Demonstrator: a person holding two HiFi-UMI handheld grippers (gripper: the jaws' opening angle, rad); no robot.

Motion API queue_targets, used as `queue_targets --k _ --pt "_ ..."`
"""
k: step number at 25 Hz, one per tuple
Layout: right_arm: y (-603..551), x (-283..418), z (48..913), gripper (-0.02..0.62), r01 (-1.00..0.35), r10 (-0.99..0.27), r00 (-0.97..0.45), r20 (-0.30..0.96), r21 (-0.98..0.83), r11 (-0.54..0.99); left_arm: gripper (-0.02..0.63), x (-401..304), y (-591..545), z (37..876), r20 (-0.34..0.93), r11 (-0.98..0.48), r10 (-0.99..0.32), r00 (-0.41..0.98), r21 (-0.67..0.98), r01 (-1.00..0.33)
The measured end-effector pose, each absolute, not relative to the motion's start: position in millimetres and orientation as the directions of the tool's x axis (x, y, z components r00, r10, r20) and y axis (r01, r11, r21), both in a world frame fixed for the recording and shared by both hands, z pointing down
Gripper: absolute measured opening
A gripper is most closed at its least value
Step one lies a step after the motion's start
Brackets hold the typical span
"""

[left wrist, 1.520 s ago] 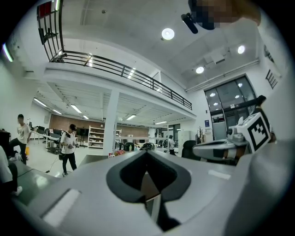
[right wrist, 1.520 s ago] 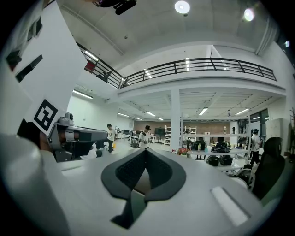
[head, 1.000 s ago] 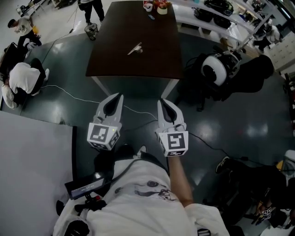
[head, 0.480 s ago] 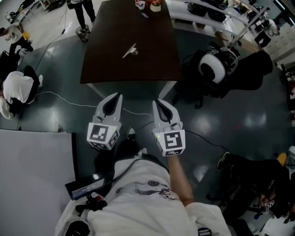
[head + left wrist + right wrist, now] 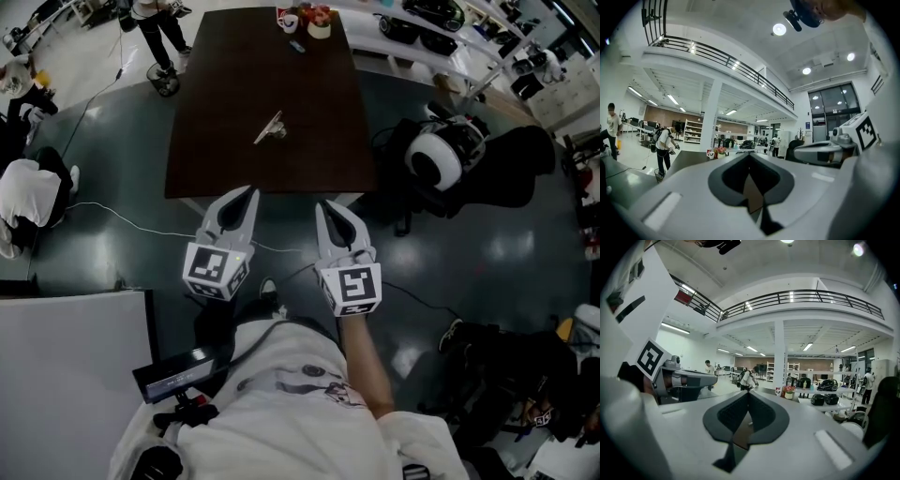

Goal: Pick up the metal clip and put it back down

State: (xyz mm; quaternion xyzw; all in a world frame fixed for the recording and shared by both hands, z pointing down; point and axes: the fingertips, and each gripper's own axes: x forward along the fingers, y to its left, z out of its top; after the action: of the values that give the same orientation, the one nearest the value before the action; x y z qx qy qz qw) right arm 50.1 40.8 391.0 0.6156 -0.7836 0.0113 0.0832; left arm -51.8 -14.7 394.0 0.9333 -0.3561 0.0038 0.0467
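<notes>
Approach is judged in hand: left claw (image 5: 247,193) and right claw (image 5: 324,207) are held closed, empty, before the desk (image 5: 211,150), where the metal clip (image 5: 270,127) is seen lying mid-top; a forward reach, jaws opened, is needed

A long dark table (image 5: 281,75) is seen on the grey floor (image 5: 487,253), and a small pot of flowers (image 5: 320,19) and a cup (image 5: 288,19) are placed at its far end. A round black-and-white device (image 5: 438,157) is found to the right of the table, while a thin white cable (image 5: 141,218) is laid over the floor on the left. A person in white (image 5: 21,195) is crouched at the left edge, and a white board (image 5: 66,375) is seen at the lower left.
</notes>
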Motion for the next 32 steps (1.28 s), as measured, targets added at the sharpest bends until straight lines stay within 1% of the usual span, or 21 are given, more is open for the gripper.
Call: queue_targets --k 4,12,16,20,28,32 --pt "6.4 43.3 394.2 0.002 -0.969 -0.963 -0.214 0.163 0.091 0.231 -0.002 -66.4 -54.4 404.5 0.071 -0.732 -0.67 0.739 0.109 -0.673" --pt "-14.6 47.4 402.9 0.002 -0.972 -0.963 -0.198 0.184 0.089 0.217 -0.002 -65.5 -75.0 411.7 0.088 -0.746 -0.648 0.756 0.123 -0.654" --pt "-27.6 51.6 412.4 0.002 -0.971 -0.953 -0.203 0.223 0.076 0.225 -0.002 -62.6 -83.9 420.6 0.111 -0.741 -0.646 0.755 0.143 -0.656" --pt "-58.0 65.5 423.4 0.002 -0.966 -0.945 -0.23 0.234 0.061 0.25 -0.002 -54.2 -109.6 428.4 0.125 -0.72 -0.668 0.734 0.144 -0.679" --pt "-131.0 59.2 416.7 0.002 -0.939 -0.926 -0.328 0.188 0.047 0.342 -0.002 -59.5 -173.9 419.0 0.125 -0.661 -0.731 0.671 0.115 -0.741" --pt "-159.3 62.6 426.0 0.002 -0.931 -0.912 -0.354 0.208 0.015 0.365 -0.002 -49.8 -200.0 423.1 0.149 -0.653 -0.733 0.664 0.117 -0.748"
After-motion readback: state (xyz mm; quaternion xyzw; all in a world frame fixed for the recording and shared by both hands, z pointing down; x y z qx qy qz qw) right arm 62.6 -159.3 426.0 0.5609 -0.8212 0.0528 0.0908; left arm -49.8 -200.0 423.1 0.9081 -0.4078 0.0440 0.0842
